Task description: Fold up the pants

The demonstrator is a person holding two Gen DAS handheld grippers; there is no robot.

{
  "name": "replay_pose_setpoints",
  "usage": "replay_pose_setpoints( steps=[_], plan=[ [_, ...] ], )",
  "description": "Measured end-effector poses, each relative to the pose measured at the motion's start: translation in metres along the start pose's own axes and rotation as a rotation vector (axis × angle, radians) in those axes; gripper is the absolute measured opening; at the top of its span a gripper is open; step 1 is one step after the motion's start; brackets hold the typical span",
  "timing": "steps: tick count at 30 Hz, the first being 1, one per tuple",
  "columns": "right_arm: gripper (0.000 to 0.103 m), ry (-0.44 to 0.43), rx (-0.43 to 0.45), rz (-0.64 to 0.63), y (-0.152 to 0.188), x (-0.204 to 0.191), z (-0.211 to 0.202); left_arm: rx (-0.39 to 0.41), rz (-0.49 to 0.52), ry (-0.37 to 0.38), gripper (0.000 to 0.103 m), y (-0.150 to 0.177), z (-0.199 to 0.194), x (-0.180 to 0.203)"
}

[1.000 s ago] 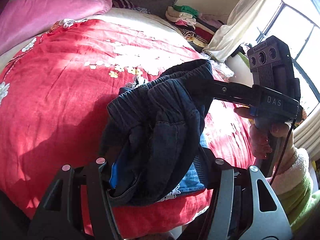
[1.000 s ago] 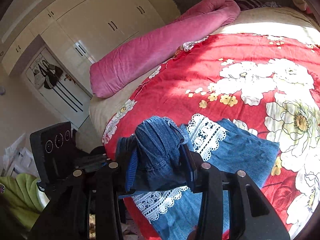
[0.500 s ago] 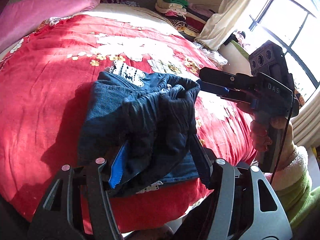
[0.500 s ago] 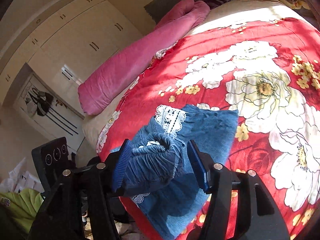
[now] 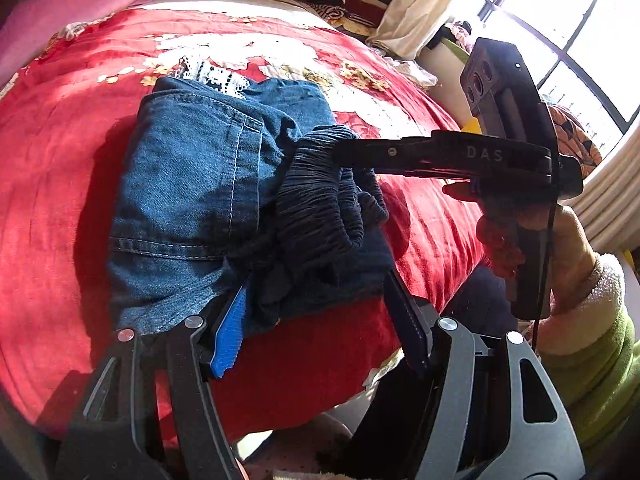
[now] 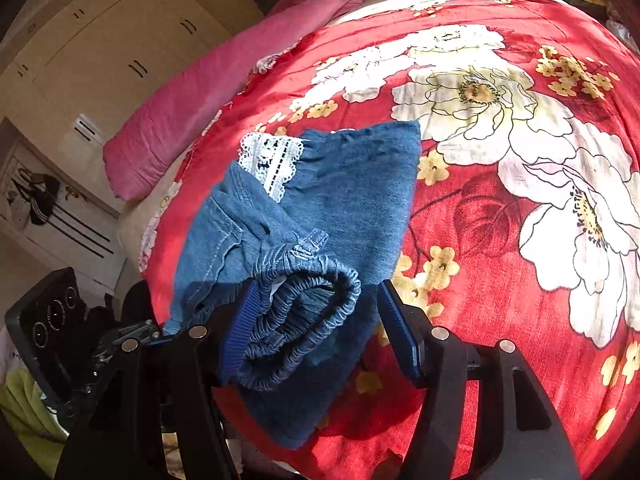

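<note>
Folded denim pants on the red floral bedspread, long axis near-to-far, lace hem far, elastic waistband near; right gripper and left gripper both spread wide around the waistband

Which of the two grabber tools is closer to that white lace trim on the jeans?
Hard to call; probably the right gripper. It sits at the elastic waistband, with the lace trim just beyond. The left gripper sits at the jeans' near edge, opposite the lace.
</note>
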State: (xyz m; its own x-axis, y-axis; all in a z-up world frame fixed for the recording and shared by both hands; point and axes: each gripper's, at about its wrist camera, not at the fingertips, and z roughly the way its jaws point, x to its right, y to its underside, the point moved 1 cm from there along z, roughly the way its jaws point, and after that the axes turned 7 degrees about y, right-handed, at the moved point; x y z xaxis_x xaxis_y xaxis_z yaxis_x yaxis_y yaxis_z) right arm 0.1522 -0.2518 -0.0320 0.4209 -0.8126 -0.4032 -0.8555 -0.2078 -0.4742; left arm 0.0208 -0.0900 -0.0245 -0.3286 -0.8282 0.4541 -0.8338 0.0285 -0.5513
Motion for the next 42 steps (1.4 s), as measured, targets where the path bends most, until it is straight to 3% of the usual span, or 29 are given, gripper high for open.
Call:
replay_pose_setpoints(
  steps=[7,12,17,21,25,29,32,36,38,42],
  plan=[
    [0.060,0.004,-0.022,0.020,0.004,0.003,0.003,0.002,0.037,-0.019,0.057,0.002,0.003,0.002],
    [0.061,-0.019,0.072,-0.001,-0.009,-0.005,-0.032,0.068,0.028,0.031,0.061,-0.006,-0.032,-0.001],
    [0.061,-0.005,0.094,-0.044,-0.030,-0.016,-0.041,0.158,-0.002,-0.049,0.063,-0.009,-0.071,-0.026],
    [0.061,0.013,0.077,-0.060,-0.046,-0.018,-0.029,0.162,-0.030,-0.093,0.062,-0.004,-0.080,-0.044],
    [0.058,0.045,0.028,-0.082,-0.058,-0.022,-0.006,0.138,0.010,-0.092,0.050,-0.001,-0.075,-0.039],
    [0.044,0.079,-0.019,-0.129,-0.068,-0.029,0.016,0.116,0.095,-0.086,0.049,-0.004,-0.060,-0.021],
    [0.043,0.080,-0.052,-0.179,-0.070,-0.040,0.029,0.090,0.156,-0.101,0.048,-0.006,-0.044,-0.010],
    [0.043,0.079,-0.105,-0.259,-0.061,-0.057,0.045,0.043,0.177,-0.109,0.036,-0.001,-0.026,-0.008],
    [0.044,0.111,-0.118,-0.309,-0.053,-0.064,0.050,0.035,0.185,-0.120,0.029,0.002,-0.024,-0.010],
    [0.044,0.177,-0.113,-0.339,-0.047,-0.068,0.058,0.037,0.171,-0.110,0.026,0.002,-0.024,-0.015]
  ],
)
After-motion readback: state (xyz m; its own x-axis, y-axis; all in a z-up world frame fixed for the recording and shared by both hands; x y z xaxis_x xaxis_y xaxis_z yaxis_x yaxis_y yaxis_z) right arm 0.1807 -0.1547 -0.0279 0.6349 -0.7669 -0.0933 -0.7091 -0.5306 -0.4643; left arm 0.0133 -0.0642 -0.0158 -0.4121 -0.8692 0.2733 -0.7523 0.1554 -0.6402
